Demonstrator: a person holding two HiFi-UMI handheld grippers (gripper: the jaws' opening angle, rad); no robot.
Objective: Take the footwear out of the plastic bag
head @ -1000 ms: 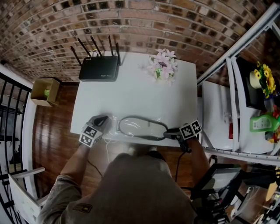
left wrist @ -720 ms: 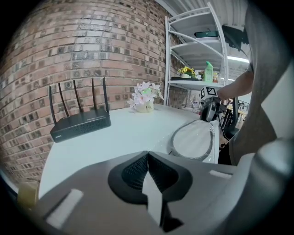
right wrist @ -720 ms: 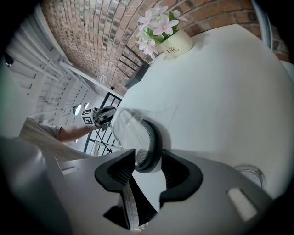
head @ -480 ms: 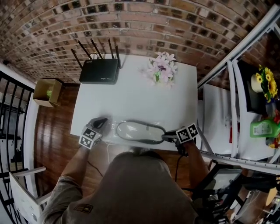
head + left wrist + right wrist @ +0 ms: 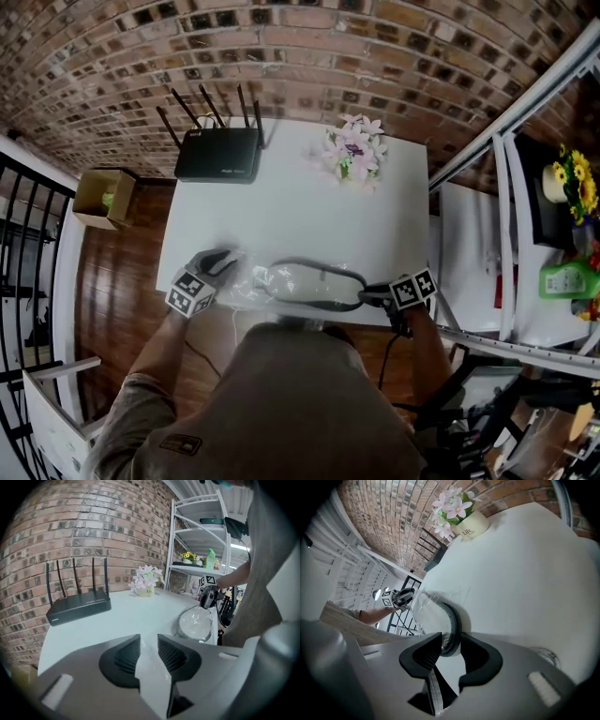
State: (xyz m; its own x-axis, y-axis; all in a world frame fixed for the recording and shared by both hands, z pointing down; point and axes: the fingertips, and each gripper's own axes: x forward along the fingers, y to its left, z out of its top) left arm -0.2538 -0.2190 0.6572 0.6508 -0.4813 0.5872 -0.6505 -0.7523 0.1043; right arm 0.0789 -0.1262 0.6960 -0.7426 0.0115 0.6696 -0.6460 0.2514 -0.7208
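A slipper (image 5: 314, 284) with a pale insole and black rim lies near the table's front edge, its toe end inside a clear plastic bag (image 5: 246, 279). My left gripper (image 5: 214, 272) holds the bag's bunched left end. A strip of plastic (image 5: 152, 672) fills the gap between its jaws, which are opening. My right gripper (image 5: 373, 295) is at the slipper's right end. Its jaws are closing on the black rim (image 5: 452, 630) between them. The bagged slipper (image 5: 196, 623) faces the left gripper (image 5: 149, 653). The slipper runs away from the right gripper (image 5: 450, 651) towards the left gripper (image 5: 401, 597).
On the white table (image 5: 300, 206) a black router (image 5: 220, 155) with several antennas stands at the back left, a pot of pink flowers (image 5: 354, 150) at the back right. A white shelf rack (image 5: 506, 234) rises to the right. A cardboard box (image 5: 103, 197) sits on the floor left.
The slipper has slid to the right with my right gripper, farther out of the bag. The bag has bunched up by my left gripper, which stays in place.
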